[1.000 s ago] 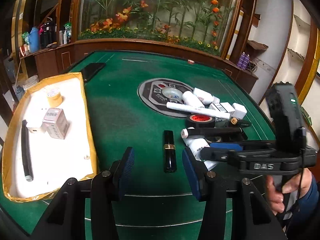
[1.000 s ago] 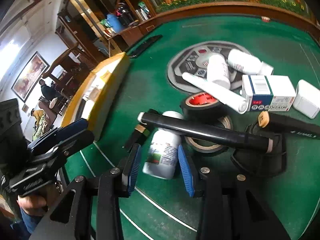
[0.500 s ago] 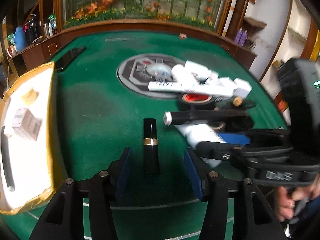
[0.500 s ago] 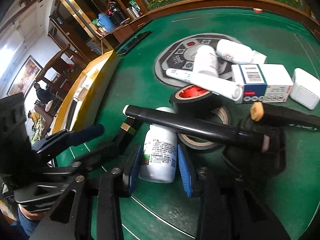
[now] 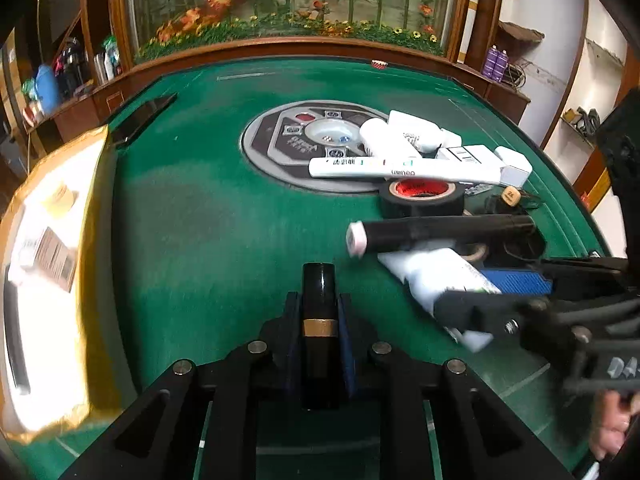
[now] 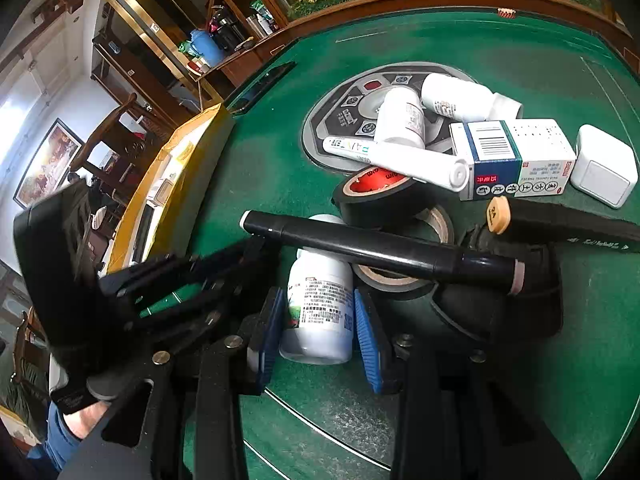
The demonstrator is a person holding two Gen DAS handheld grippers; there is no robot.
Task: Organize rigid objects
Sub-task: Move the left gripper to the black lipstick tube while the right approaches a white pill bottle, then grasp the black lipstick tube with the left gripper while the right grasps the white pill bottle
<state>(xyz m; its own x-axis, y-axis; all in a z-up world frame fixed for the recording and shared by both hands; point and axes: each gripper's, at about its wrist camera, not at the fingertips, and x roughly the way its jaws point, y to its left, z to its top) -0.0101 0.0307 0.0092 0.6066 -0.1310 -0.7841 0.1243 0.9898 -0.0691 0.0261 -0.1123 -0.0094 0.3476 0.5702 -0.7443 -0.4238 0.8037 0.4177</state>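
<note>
My left gripper (image 5: pixel 319 316) is shut on a black lipstick tube (image 5: pixel 319 292) with a gold band, lying on the green felt table (image 5: pixel 208 216). My right gripper (image 6: pixel 316 310) has its blue pads on both sides of a white pill bottle (image 6: pixel 320 300) lying on the felt; the pads touch or nearly touch it. The bottle also shows in the left wrist view (image 5: pixel 436 276). A long black marker (image 6: pixel 380 246) lies across the bottle's far end.
A pile sits beyond: black tape roll (image 6: pixel 376 196), white tube (image 6: pixel 396 158), two white bottles (image 6: pixel 456 96), medicine box (image 6: pixel 516 160), white cube (image 6: pixel 606 170), second marker (image 6: pixel 560 226). A gold-edged white tray (image 5: pixel 44 240) with boxes lies left. A phone (image 5: pixel 142 118) lies far left.
My left gripper moved forward and closed on the lipstick tube. My right gripper moved forward around the white bottle and its pads narrowed onto it.
</note>
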